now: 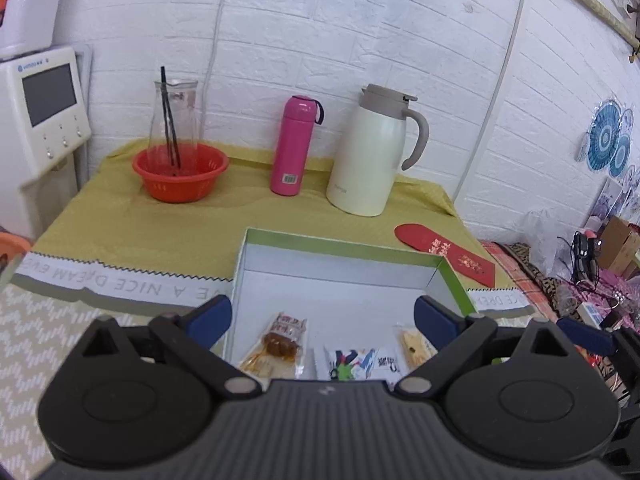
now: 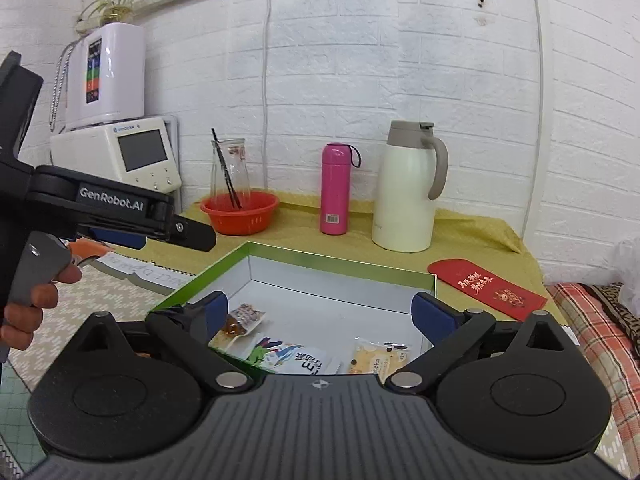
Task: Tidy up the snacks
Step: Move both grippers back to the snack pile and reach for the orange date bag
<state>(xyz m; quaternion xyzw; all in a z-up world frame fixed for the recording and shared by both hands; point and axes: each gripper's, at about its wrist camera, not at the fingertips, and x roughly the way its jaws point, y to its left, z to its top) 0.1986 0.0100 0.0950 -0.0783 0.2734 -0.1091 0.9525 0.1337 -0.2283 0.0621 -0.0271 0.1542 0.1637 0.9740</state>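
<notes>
A shallow white box with a green rim point(image 1: 340, 244) point(image 2: 340, 266) lies on the table's front part. In it lie three snack packets: a brown dried-meat packet point(image 1: 280, 344) point(image 2: 240, 322), a white packet with colourful print point(image 1: 356, 362) point(image 2: 292, 358), and a yellow biscuit packet point(image 1: 414, 346) point(image 2: 378, 358). My left gripper point(image 1: 324, 316) is open and empty above the box's near end; it also shows from the side in the right wrist view point(image 2: 168, 232). My right gripper point(image 2: 320, 310) is open and empty above the box's near end.
At the back of the yellow-green cloth stand an orange basket point(image 1: 180, 176) with a glass carafe point(image 1: 174, 120), a pink flask point(image 1: 292, 146) and a white thermos jug point(image 1: 372, 152). A red envelope point(image 1: 444, 252) lies right of the box. Appliances stand left; clutter lies right.
</notes>
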